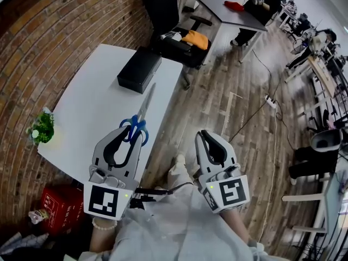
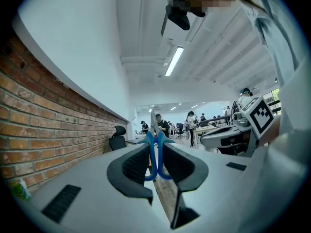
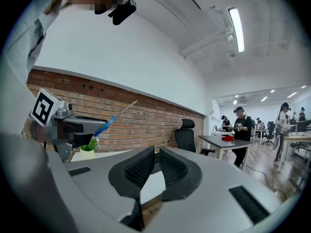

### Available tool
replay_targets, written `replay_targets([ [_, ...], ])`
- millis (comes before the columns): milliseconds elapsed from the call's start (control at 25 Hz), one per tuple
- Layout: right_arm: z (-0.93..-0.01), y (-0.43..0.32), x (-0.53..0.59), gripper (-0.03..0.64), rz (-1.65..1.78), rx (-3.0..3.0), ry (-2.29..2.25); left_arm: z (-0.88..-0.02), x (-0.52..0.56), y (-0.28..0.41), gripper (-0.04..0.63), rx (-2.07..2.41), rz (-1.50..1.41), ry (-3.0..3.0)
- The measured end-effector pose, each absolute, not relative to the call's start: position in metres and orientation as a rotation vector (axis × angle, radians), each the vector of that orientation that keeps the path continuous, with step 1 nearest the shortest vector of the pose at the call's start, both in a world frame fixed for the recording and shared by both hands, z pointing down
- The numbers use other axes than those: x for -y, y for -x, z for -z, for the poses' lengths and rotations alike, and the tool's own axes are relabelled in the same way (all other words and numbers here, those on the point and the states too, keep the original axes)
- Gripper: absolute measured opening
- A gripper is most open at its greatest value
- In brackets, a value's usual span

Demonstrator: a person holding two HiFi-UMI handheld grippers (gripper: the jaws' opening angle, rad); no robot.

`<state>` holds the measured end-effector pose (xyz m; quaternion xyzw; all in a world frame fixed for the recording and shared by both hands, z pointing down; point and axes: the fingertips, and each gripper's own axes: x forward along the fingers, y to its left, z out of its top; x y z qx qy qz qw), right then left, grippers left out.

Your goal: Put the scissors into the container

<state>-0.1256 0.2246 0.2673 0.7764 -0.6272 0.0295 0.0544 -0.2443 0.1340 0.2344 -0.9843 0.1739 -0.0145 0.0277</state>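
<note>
The left hand-held gripper (image 1: 130, 135) is clamped on the blue handle loops of the scissors (image 1: 143, 110). In the left gripper view the two loops sit pressed together between the ribbed pads (image 2: 138, 165). The blades project forward, clear of the jaws, and are raised off the white table (image 1: 92, 102). They point towards the black container (image 1: 140, 68), which sits at the far end of the table. The right hand-held gripper (image 1: 208, 137) hangs beside the table over the wooden floor (image 1: 217, 99). Its jaws are drawn together with nothing between them. I judge the step in hand to be the carry to the container. To do it well, I advance the left hand-held gripper along the line of the blades until the tips are over the container. I hold jaw pressure constant throughout, because a grip on the loops alone leaves the long blades free to swing. I cannot tell from the head view whether the top of the container is open, so I confirm the opening before lowering. I then lower the scissors tips first and part the jaws only once the scissors rest inside. I leave the right hand-held gripper where it is, well apart from the path.
</note>
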Motion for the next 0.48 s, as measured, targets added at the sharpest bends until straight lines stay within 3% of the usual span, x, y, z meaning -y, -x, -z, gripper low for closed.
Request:
replay_targets([
  [480,-0.276,0.112,-0.211,0.058,-0.062,1.967,-2.317,-0.242,-0.130,0.241,0.104,-0.615,0.039,3.022],
])
